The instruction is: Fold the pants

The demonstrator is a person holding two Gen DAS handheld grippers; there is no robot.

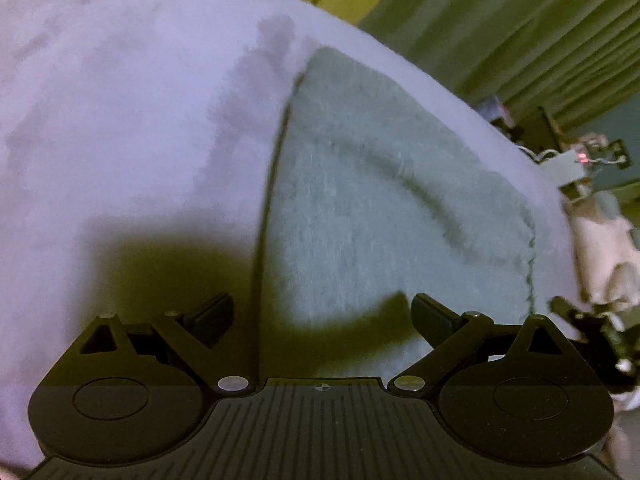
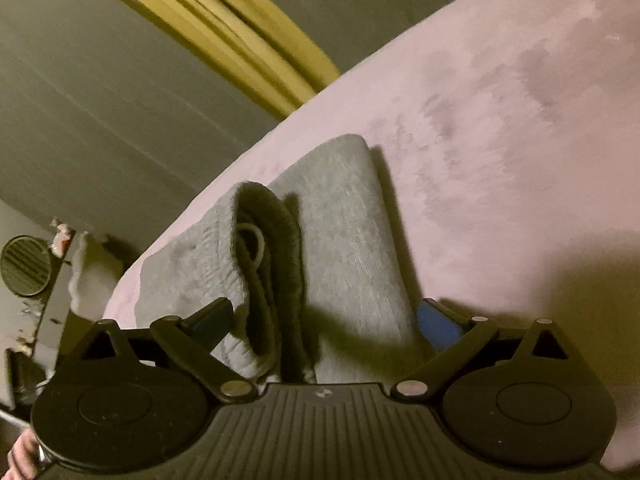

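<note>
The grey pants (image 1: 380, 208) lie folded on a pale lilac fuzzy bed cover (image 1: 120, 120). My left gripper (image 1: 322, 314) is open just above the near edge of the fabric, holding nothing. In the right wrist view the pants (image 2: 344, 240) show their dark waistband opening (image 2: 276, 264) and a white drawstring (image 2: 252, 244). My right gripper (image 2: 324, 318) is open and hovers over the waistband end, one finger on each side of it, gripping nothing. The other gripper shows at the right edge of the left wrist view (image 1: 592, 320).
The bed cover (image 2: 500, 160) stretches far beyond the pants. A yellow curtain (image 2: 224, 32) and a grey-green wall (image 2: 100, 100) stand behind the bed. A round dark fan-like object (image 2: 26, 266) and clutter sit beside the bed at the left.
</note>
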